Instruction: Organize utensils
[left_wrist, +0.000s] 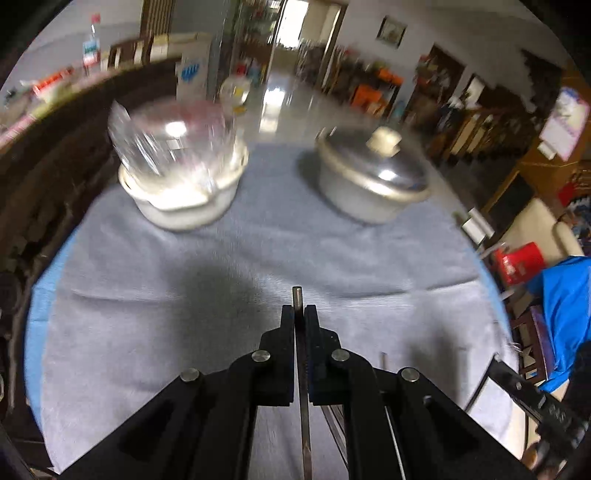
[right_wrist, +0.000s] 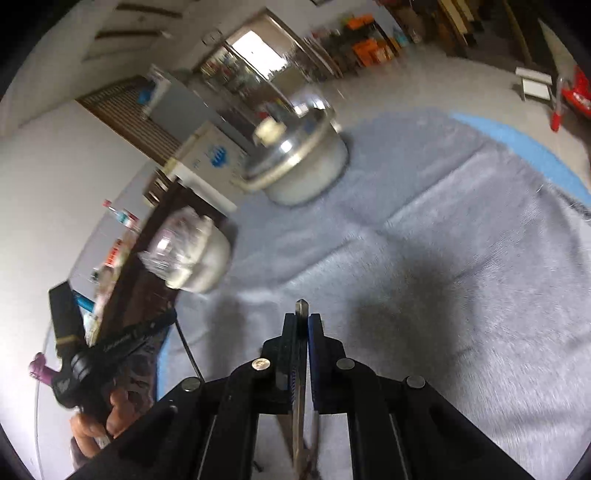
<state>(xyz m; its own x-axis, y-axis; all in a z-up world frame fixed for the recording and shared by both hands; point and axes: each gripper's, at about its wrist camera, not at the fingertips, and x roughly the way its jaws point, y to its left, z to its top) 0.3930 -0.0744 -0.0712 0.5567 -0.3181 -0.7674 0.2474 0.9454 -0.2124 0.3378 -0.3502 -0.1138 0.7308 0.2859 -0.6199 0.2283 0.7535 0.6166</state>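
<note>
Grey cloth (left_wrist: 221, 258), left hand-held gripper (left_wrist: 299, 314) clamping metal utensil (left_wrist: 297, 295)

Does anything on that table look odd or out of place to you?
One thing: a clear glass jar sits upside down in a white bowl at the far left. The lidded metal pot stands upright beside it, and the grey cloth lies flat. Nothing looks spilled.

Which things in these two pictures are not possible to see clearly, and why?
- Left view: the working end of the utensil in the left gripper; the gripper body hides it.
- Right view: the same for the utensil in the right gripper; its lower end is blurred.
- Both views: the glass jar and its contents; motion blur.
- Left view: the inside of the pot; its lid hides it.
</note>
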